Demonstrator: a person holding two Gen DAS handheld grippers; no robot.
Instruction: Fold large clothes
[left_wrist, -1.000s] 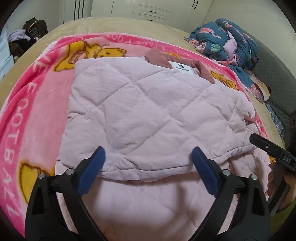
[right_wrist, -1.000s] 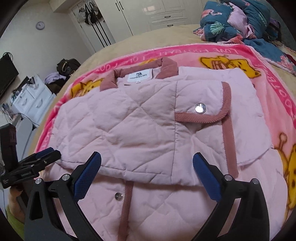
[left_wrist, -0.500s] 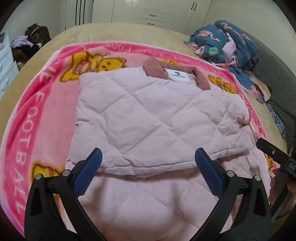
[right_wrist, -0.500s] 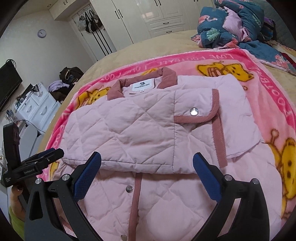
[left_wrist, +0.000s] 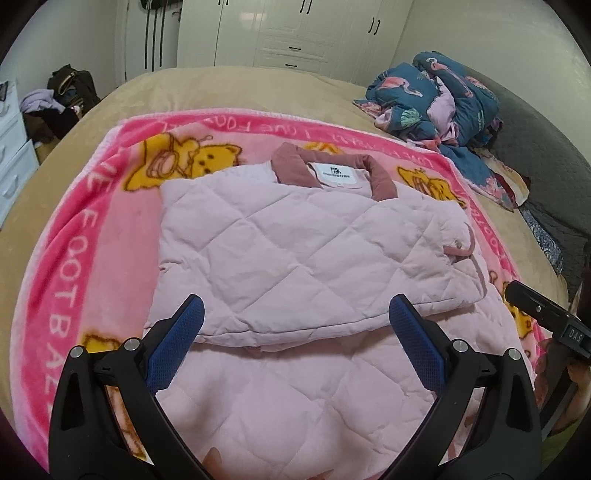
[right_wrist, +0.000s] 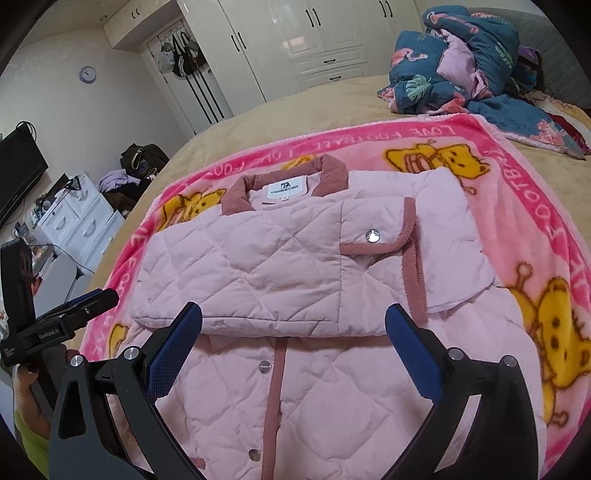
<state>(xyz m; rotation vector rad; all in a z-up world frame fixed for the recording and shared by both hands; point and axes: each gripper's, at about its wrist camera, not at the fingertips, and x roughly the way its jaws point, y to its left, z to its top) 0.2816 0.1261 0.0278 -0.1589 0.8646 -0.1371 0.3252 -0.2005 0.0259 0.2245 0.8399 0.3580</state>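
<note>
The pink quilted jacket (right_wrist: 295, 280) lies on the pink blanket (right_wrist: 517, 177) in the middle of the bed (left_wrist: 236, 88), collar toward the far edge and both sleeves already crossed over its chest. The likely next step is to fold the hem up to the collar: each gripper should pinch one near corner through every layer, and both should lift together so the sleeves stay put. The left gripper (left_wrist: 295, 317) and right gripper (right_wrist: 293, 325) hover level over the lower half, side by side, jaws spread wide and holding nothing.
</note>
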